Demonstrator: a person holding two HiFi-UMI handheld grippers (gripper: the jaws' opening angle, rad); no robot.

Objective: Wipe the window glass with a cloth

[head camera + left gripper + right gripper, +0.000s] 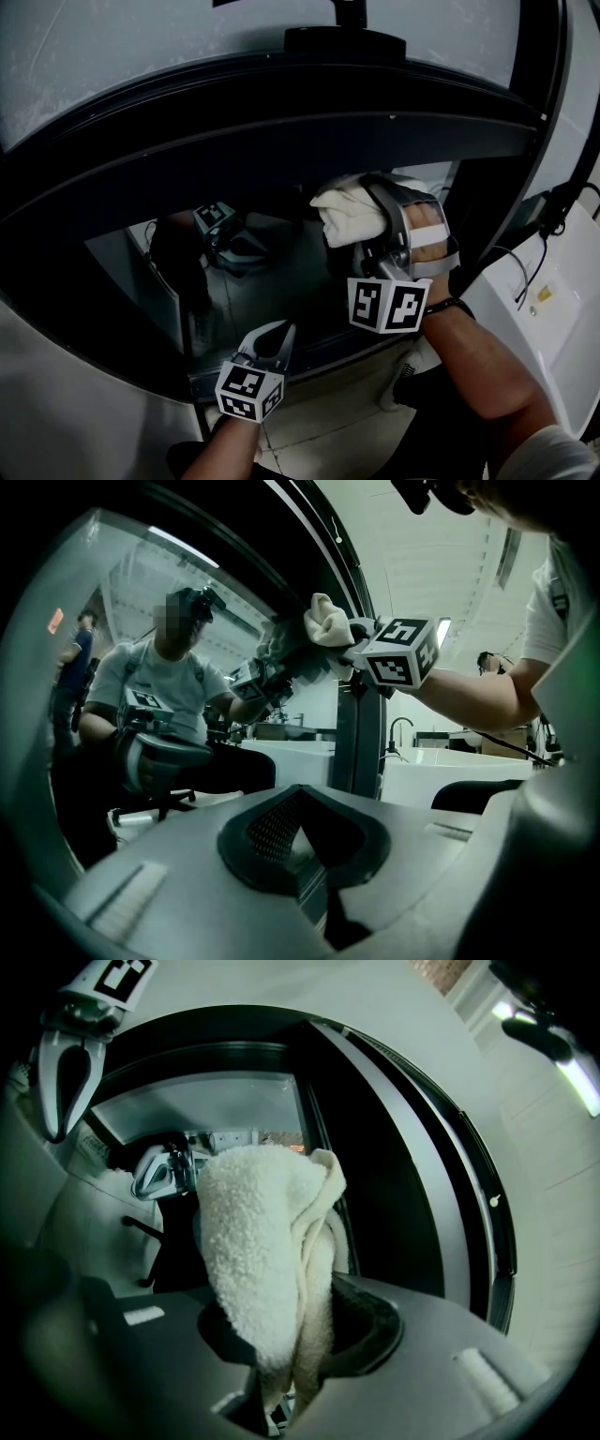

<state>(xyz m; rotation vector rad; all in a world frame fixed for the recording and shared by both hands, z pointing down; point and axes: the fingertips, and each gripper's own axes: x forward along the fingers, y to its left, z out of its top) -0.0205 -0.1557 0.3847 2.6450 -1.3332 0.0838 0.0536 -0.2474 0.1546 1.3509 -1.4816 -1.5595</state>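
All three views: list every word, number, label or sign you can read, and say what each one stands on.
No words or numbers can be read in any view.
Marker cubes: black-and-white square patterns only, no letters or digits.
Reddish sign, far left in the left gripper view: too small and blurred to read.

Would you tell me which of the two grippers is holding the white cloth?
The right gripper: its tongs are clamped on the cloth. The left gripper, lower down, has shut, empty tongs.
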